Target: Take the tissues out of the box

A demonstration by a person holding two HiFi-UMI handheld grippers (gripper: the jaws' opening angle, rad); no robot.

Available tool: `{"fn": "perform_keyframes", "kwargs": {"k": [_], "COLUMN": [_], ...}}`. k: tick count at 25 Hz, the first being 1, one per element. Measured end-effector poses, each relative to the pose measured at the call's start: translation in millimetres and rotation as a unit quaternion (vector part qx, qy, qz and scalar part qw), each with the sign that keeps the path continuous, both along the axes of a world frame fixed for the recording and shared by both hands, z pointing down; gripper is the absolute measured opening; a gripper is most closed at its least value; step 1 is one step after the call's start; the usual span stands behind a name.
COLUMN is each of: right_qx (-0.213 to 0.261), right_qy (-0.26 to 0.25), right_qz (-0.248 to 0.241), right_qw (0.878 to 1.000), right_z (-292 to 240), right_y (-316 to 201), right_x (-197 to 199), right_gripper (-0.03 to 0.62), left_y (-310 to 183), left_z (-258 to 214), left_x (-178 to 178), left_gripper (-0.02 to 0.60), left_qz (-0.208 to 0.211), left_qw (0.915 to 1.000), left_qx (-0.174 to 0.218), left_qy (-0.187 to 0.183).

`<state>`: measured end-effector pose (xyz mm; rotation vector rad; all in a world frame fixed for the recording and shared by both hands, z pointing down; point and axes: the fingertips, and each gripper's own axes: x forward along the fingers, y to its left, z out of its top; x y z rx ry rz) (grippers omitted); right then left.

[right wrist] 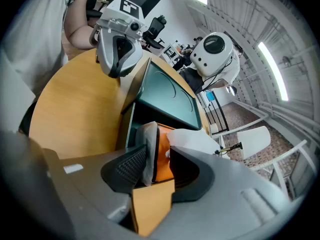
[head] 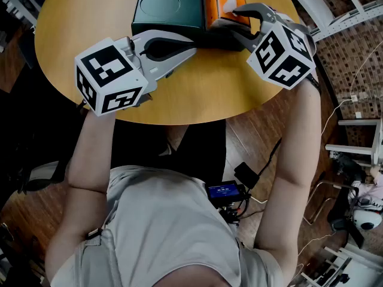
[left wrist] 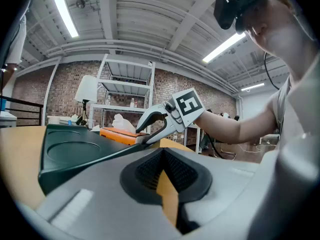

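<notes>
A dark green box (head: pixel 167 5) stands at the far side of the round table. An orange tissue pack (head: pixel 215 2) sits at its right end, in the box's dark open side (right wrist: pixel 131 126). A white tissue (right wrist: pixel 192 141) sticks out of the pack. My right gripper (head: pixel 230 23) has its jaws spread wide around the pack (right wrist: pixel 162 156), both pads against its sides. My left gripper (head: pixel 192 48) is shut with nothing in it, its tip at the box's front edge. The left gripper view shows the box (left wrist: pixel 70 154), the pack (left wrist: pixel 120 134) and the right gripper (left wrist: pixel 150 126) on it.
The wooden table (head: pixel 197 94) ends in a curved near edge just in front of the person's body. Cables and a small device (head: pixel 224 191) lie on the floor below. A white rounded machine (right wrist: pixel 215 51) and metal shelving (left wrist: pixel 125 99) stand beyond the table.
</notes>
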<state>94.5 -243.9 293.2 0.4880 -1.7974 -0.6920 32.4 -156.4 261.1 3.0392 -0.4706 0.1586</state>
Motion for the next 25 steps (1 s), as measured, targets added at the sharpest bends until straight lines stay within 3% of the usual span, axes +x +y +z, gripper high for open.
{"fn": "perform_keyframes", "kwargs": {"k": [4, 11, 15, 19, 22, 25], "right_qx": [0.024, 0.037, 0.081, 0.142, 0.195, 0.215], "right_qy": [-0.028, -0.110, -0.135, -0.172, -0.157, -0.096], "right_qz": [0.013, 0.024, 0.032, 0.054, 0.099, 0.150], "right_qw": [0.999, 0.993, 0.987, 0.973, 0.963, 0.960], "right_z": [-6.0, -31.1, -59.2, -92.5, -109.0, -90.5], "right_y": [-0.8, 4.5, 4.7, 1.5, -7.9, -24.3], "right_x": [-1.3, 1.9, 12.2, 30.8, 62.0, 101.7], "right_gripper": [0.091, 0.064, 0.057, 0.052, 0.052, 0.052], "left_y": [1.0, 2.0, 0.6, 2.1, 2.3, 2.1], "left_z": [0.8, 1.8, 0.7, 2.9, 2.9, 2.2], "left_x": [0.4, -0.8, 0.2, -1.4, -1.1, -1.0], "left_gripper": [0.000, 0.000, 0.000, 0.000, 0.000, 0.000], "left_qz": [0.001, 0.001, 0.002, 0.001, 0.001, 0.001], "left_qw": [1.0000, 1.0000, 1.0000, 1.0000, 1.0000, 1.0000], "left_qx": [-0.002, -0.002, -0.001, -0.001, -0.001, -0.001], "left_qy": [-0.001, -0.001, 0.000, 0.000, 0.000, -0.001]}}
